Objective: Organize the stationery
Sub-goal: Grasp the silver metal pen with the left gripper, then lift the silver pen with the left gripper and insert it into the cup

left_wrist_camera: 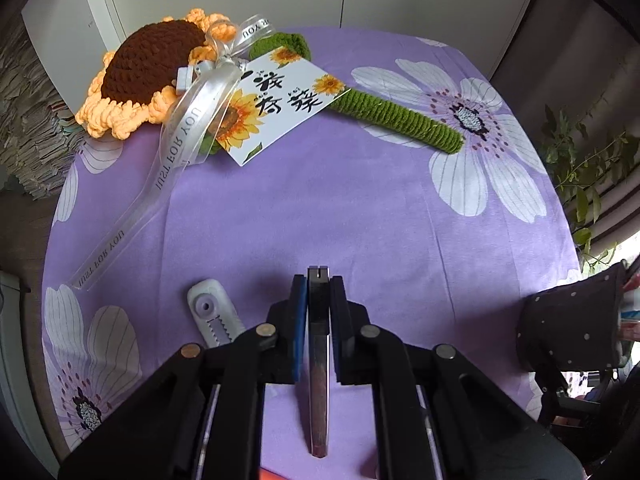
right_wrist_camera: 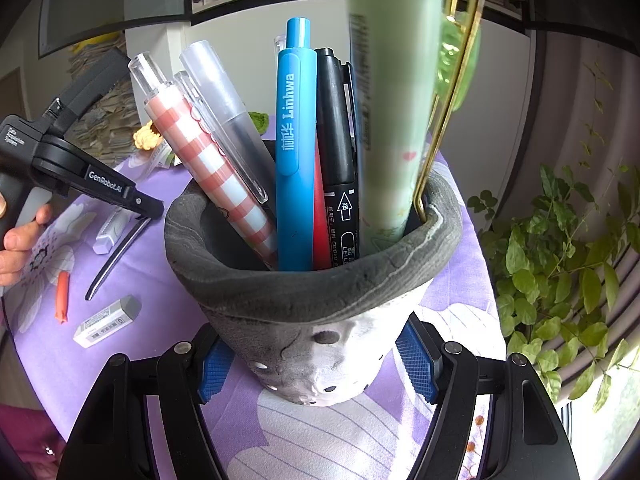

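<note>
My left gripper (left_wrist_camera: pixel 318 280) is shut on a metal blade-like tool (left_wrist_camera: pixel 319 360), held above the purple cloth; in the right wrist view the tool (right_wrist_camera: pixel 116 256) hangs from that gripper (right_wrist_camera: pixel 150 210). My right gripper (right_wrist_camera: pixel 316 364) is closed around a grey fabric pen pouch (right_wrist_camera: pixel 312 292) that holds several pens, among them a blue pen (right_wrist_camera: pixel 295 152), a checked pen (right_wrist_camera: pixel 208 164) and a green tube (right_wrist_camera: pixel 390 100). A white correction tape (left_wrist_camera: pixel 212 316) lies left of my left gripper. A white eraser (right_wrist_camera: pixel 106 322) and an orange piece (right_wrist_camera: pixel 61 296) lie on the cloth.
A crocheted sunflower (left_wrist_camera: pixel 160 76) with ribbon and a card (left_wrist_camera: pixel 280 104) lies at the far side of the round table (left_wrist_camera: pixel 360 208). The pouch shows dark at the right edge (left_wrist_camera: pixel 568 328). A leafy plant (right_wrist_camera: pixel 560 248) stands right of the table.
</note>
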`<state>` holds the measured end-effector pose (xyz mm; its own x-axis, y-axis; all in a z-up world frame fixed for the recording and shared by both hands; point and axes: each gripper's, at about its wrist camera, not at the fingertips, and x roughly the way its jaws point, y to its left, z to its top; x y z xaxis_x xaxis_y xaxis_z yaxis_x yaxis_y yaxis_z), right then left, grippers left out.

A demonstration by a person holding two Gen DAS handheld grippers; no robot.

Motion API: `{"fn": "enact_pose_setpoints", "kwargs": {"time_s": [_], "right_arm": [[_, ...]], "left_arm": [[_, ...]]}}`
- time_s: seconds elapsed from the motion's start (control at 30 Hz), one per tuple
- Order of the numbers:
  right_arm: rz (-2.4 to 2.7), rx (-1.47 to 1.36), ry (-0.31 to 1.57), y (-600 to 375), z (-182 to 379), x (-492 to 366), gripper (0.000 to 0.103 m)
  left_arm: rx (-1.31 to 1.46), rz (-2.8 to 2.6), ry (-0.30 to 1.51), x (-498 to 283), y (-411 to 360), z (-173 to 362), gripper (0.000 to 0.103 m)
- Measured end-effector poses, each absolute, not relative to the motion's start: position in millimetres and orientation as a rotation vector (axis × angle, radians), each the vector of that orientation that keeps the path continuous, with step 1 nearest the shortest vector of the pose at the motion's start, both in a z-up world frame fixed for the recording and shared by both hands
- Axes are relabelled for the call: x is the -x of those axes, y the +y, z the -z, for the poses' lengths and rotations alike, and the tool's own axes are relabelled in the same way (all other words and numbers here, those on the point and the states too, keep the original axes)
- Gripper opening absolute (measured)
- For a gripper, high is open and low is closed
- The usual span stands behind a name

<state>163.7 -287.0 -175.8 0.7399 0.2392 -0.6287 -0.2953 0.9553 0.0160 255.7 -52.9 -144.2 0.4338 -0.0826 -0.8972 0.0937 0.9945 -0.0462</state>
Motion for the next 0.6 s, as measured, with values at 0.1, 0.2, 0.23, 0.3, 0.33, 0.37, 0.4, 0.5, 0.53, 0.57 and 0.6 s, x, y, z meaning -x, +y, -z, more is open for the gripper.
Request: {"fn": "enact_pose_setpoints", "kwargs": {"time_s": [0.1,0.2,0.23,0.3,0.33,0.37,0.4,0.5,0.53,0.57,0.6], "right_arm": [[-0.293,0.087,0.677,-287,176,-164,0.073],[-0.293,0.086,0.677,-287,176,-163,0.073],[-0.294,0.086,0.677,-287,176,-163,0.073],[-0.294,0.086,0.677,-287,176,-164,0.073],[-0.294,0.086,0.677,-287,176,-163,0.073],[-0.294,0.086,0.677,-287,176,-164,0.073],[-0.294,0.086,0.677,-287,176,-164,0.073],[-0.294,0.086,0.677,-287,176,-163,0.073],[-0.294,0.086,0.677,-287,176,-163,0.073],[-0.294,0.086,0.677,-287,176,-163,0.073],[-0.294,0.086,0.677,-287,176,-163,0.073]], "left_arm": [[-0.007,0.15,1.06,-242,-56,122,0.009],[-0.004,0.203,1.0,-222,-62,98,0.009],[-0.003,0.226,0.981,-215,-63,90,0.009],[-0.002,0.268,0.943,-206,-74,76,0.009],[-0.004,0.286,0.92,-201,-78,68,0.009],[-0.005,0.303,0.897,-195,-80,59,0.009],[-0.004,0.323,0.875,-190,-84,52,0.009],[0.007,0.393,0.813,-174,-93,23,0.009],[0.01,0.418,0.786,-169,-96,12,0.009],[0.011,0.44,0.755,-165,-98,1,0.009],[0.01,0.461,0.722,-160,-102,-11,0.009]]}}
